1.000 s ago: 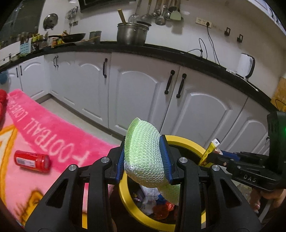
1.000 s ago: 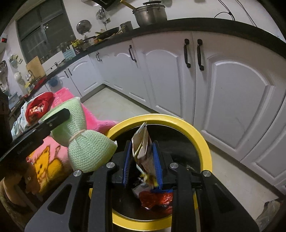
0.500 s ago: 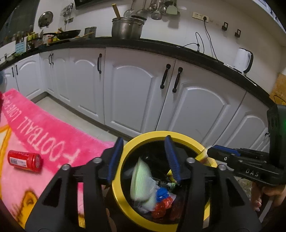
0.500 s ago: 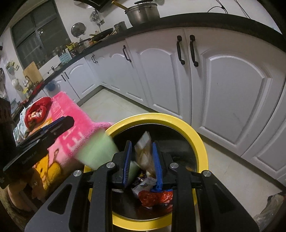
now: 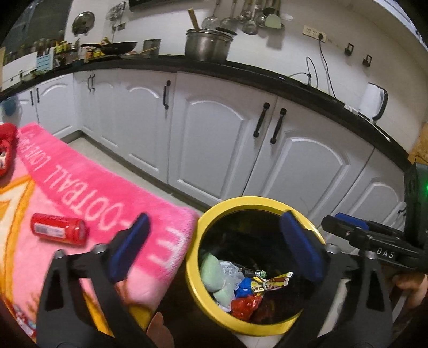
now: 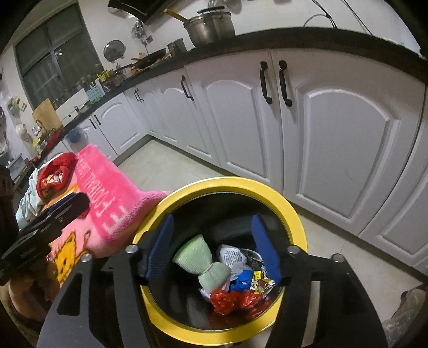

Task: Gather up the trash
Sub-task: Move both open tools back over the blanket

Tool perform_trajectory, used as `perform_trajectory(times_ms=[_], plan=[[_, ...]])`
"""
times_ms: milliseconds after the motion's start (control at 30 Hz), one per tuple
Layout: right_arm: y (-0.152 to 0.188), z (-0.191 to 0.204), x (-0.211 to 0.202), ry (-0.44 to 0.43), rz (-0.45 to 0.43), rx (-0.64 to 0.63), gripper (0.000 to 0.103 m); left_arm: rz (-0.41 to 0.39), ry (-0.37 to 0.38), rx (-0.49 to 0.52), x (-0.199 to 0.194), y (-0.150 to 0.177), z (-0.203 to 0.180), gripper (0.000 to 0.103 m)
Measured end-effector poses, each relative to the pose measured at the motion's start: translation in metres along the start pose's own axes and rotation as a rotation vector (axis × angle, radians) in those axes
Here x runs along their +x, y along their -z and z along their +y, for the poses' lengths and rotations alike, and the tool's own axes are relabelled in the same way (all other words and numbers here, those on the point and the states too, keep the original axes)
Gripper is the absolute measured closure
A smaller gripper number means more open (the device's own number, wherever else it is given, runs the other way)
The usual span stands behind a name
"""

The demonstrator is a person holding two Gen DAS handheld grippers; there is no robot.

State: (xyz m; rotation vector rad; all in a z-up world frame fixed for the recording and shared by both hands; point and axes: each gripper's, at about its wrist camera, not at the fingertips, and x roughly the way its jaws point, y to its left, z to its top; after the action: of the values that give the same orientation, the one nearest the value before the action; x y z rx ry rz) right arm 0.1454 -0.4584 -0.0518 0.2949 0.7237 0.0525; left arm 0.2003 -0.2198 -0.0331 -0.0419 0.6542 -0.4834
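Both tools just spread, empty: left tool, right tool. Green mesh bundle in yellow-rimmed bin, lower centre, below right tool.

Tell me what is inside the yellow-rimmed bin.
In the yellow-rimmed bin: a green mesh bundle tied at the middle, crumpled white paper, blue, yellow and red wrappers. Whatever lies beneath this pile is covered.

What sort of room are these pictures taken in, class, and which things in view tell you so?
A home kitchen, most likely. A dark countertop runs above white cabinet doors, a steel pot stands on it with ladles hanging above, and an electric kettle sits farther along.
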Motion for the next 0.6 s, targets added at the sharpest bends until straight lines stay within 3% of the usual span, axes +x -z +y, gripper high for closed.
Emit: perform_trajectory(times_ms=[200, 600], plan=[[-0.009, 0.027, -0.017, -0.036, -0.051, -0.067, 0.025, -0.037, -0.062, -0.010, -0.029, -0.002, 0.019, 0.011], [-0.020, 0.102, -0.028, -0.162, -0.078, -0.205, 0.024, -0.148, -0.214, -0.086, -0.104, 0.001, 0.074, 0.011]])
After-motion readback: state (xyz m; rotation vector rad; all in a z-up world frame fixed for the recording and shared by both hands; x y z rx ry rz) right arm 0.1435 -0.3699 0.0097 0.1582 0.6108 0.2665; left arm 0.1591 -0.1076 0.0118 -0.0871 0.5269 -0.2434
